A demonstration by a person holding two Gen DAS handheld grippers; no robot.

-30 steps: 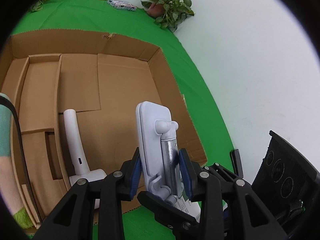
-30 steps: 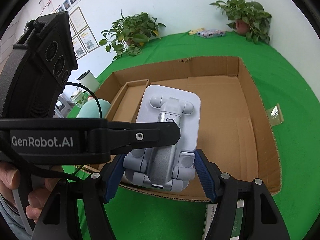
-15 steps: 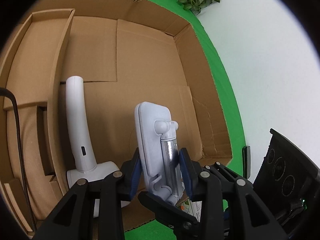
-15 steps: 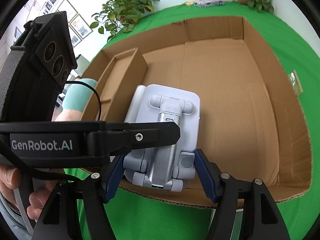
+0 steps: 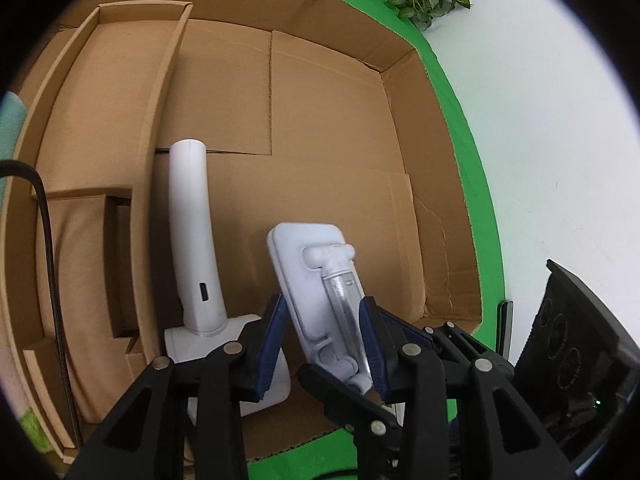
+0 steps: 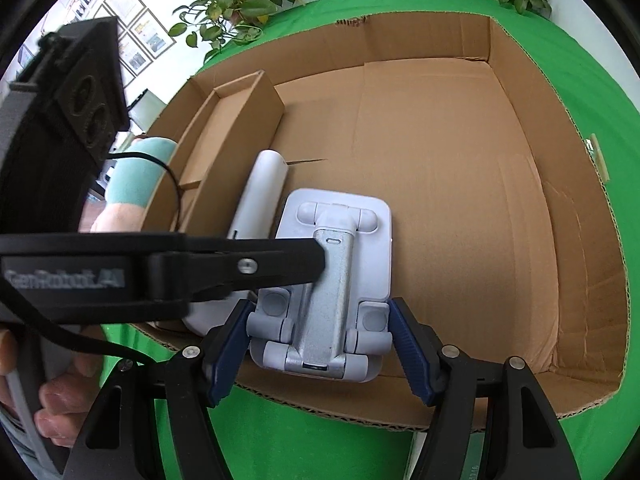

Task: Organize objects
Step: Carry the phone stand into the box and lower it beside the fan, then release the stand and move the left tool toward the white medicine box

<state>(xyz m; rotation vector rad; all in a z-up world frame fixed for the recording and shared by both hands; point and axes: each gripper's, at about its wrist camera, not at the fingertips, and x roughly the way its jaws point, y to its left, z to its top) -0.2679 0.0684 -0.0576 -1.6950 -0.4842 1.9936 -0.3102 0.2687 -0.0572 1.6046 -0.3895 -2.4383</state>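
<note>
Both grippers clamp 1 white phone stand [image 6: 336,280] low inside the cardboard box [image 6: 460,184]: right gripper [image 6: 320,344] across its width, left gripper [image 5: 322,338] across its thickness. A white curved device [image 5: 192,240] lies at the stand's 9 o'clock.

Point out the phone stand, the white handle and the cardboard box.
phone stand [image 6: 340,280]: right wrist view, on its metal arm.
white handle [image 5: 192,232]: left wrist view, mid-shaft.
cardboard box [image 6: 440,168]: right wrist view, bare floor.

Both grippers' fingers [image 6: 404,344] grip the phone stand [image 6: 336,280].
</note>
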